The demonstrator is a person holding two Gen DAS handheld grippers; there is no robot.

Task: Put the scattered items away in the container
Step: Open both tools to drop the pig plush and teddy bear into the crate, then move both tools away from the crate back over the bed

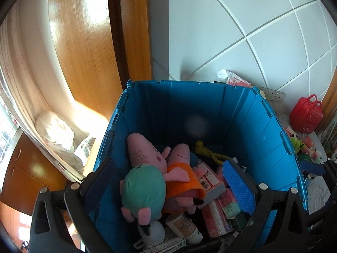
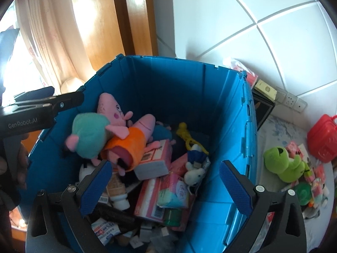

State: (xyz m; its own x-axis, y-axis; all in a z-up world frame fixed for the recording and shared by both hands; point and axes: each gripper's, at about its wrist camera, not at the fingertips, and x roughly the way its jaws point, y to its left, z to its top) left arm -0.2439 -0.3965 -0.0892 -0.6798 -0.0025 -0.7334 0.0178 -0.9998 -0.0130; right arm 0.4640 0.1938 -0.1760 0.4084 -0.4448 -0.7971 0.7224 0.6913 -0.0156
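Blue pads of the right claw (image 2: 166, 187) are seen spread wide with nothing between them, above the blue container (image 2: 236, 113); the left claw (image 1: 168, 187) is likewise spread and empty. Two pink plush pigs (image 2: 118, 130) are piled inside on boxes. A green plush (image 2: 284, 164) and a red case (image 2: 322, 141) lie outside. These could be missed, or the high pile toppled by a careless drop.

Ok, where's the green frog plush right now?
The green frog plush is still outside the blue crate, lying to its right in the right wrist view, just below the red toy suitcase among small scattered toys.
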